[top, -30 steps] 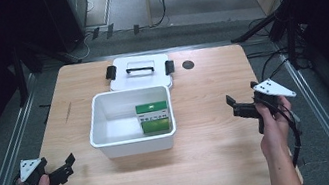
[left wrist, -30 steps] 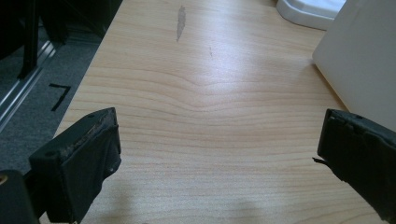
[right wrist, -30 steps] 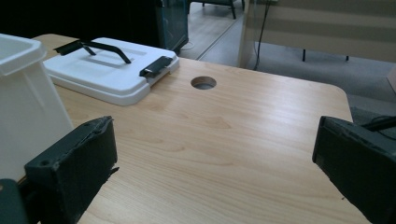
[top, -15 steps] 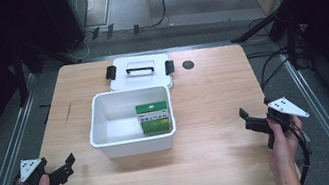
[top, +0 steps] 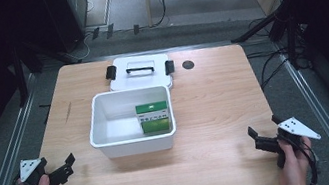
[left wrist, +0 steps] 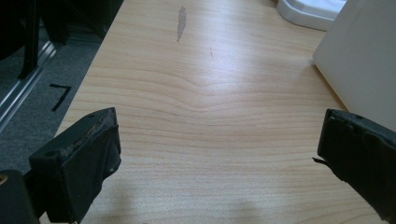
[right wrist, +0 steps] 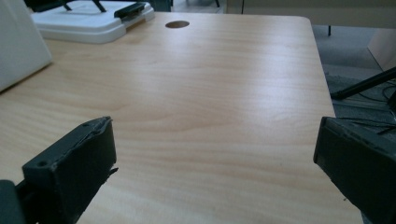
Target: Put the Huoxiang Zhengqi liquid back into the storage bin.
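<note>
2 grippers wide apart, holding nothing, at the worktop's near corners.

Left gripper sits at the near-left corner, right gripper at the near-right; between them, mid-worktop, the white bin holds a green box, its lid against the far edge.

High view looking down on whole table, two low gripper views skimming it, all sharing white bin

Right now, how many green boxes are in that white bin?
1 that I can see. The green box stands in the bin, against its right wall. Anything behind the box or under the near rim would be hidden.
</note>
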Action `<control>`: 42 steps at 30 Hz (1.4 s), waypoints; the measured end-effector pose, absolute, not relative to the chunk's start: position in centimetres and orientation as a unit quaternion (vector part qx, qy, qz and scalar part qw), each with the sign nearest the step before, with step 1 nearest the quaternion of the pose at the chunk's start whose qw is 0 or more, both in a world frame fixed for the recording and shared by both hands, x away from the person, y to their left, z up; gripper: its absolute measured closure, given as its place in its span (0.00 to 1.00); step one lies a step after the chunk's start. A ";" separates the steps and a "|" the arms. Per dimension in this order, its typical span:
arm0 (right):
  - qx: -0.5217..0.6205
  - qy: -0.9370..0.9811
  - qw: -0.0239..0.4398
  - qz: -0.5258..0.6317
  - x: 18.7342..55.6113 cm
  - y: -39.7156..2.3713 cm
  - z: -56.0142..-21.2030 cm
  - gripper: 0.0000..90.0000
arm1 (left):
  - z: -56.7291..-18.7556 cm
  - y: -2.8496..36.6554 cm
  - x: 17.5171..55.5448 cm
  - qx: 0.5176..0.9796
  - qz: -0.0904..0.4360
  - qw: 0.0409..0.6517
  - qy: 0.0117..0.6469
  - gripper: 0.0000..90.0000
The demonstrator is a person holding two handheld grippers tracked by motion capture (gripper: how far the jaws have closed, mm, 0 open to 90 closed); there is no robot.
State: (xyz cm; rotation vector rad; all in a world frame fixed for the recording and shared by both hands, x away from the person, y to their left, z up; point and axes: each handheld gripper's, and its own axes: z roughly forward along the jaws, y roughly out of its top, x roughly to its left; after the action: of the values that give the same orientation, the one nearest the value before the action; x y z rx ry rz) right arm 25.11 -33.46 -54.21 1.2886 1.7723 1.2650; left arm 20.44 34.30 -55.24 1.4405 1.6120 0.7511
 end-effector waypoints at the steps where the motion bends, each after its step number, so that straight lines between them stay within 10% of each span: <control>1: 0.482 0.672 0.303 0.474 24.8 -33.5 -54.3 0.00 | -55.2 34.3 20.4 0.573 0.299 0.414 0.641 0.00; 35: 0.509 0.616 0.263 0.540 21.2 -35.1 -54.7 0.00 | -55.3 34.4 20.5 0.572 0.296 0.414 0.643 0.00; 38: 0.497 0.623 0.242 0.554 21.4 -35.1 -54.7 0.25 | -55.3 34.3 20.5 0.573 0.296 0.413 0.643 0.00; 42: 0.482 0.633 0.233 0.559 21.5 -34.9 -54.7 0.13 | -55.3 34.3 20.5 0.573 0.296 0.413 0.644 0.00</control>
State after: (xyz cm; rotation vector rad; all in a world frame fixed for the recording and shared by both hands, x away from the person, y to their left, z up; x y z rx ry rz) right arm 21.51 -34.93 -54.74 1.3236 1.7387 1.5347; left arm 20.55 34.32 -55.26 1.4403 1.6185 0.7441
